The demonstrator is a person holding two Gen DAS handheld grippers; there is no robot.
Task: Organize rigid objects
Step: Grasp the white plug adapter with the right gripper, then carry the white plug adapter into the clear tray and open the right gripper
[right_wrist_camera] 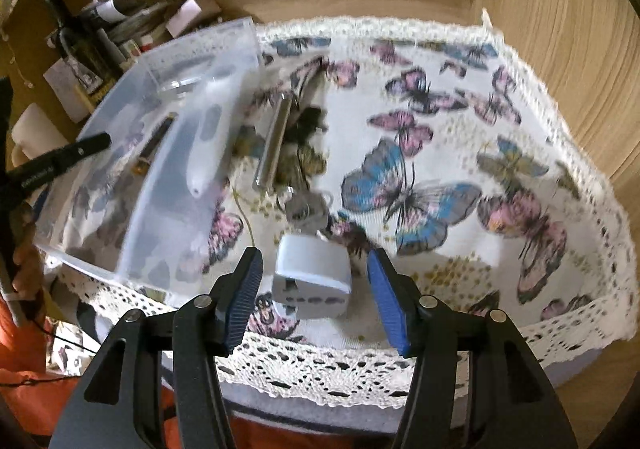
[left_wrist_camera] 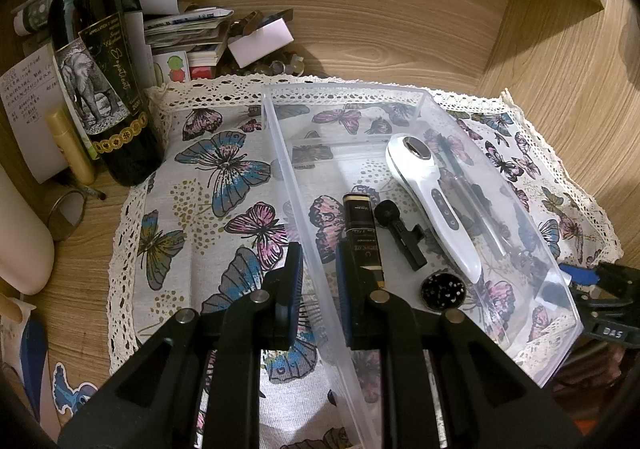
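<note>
A clear plastic bin (left_wrist_camera: 280,153) lies on a butterfly cloth (left_wrist_camera: 208,177). In it are a white handheld device (left_wrist_camera: 436,201), a black and gold tube (left_wrist_camera: 362,237), a small black clip microphone (left_wrist_camera: 400,229) and a round dark jar lid (left_wrist_camera: 442,291). My left gripper (left_wrist_camera: 318,269) is shut on the bin's left wall. In the right wrist view my right gripper (right_wrist_camera: 314,273) is open, its fingers on either side of a white plug adapter (right_wrist_camera: 312,273) on the cloth. The bin (right_wrist_camera: 168,185) lies to its left. A metal cylinder (right_wrist_camera: 274,145) and keys (right_wrist_camera: 304,205) lie beyond the adapter.
A wine bottle (left_wrist_camera: 100,89), a gold tube (left_wrist_camera: 70,145), papers and boxes (left_wrist_camera: 192,37) crowd the back left. A white cylinder (left_wrist_camera: 20,241) stands at the left. Wooden walls (left_wrist_camera: 560,109) close in the back and right. The cloth's lace edge (right_wrist_camera: 320,373) hangs over the front.
</note>
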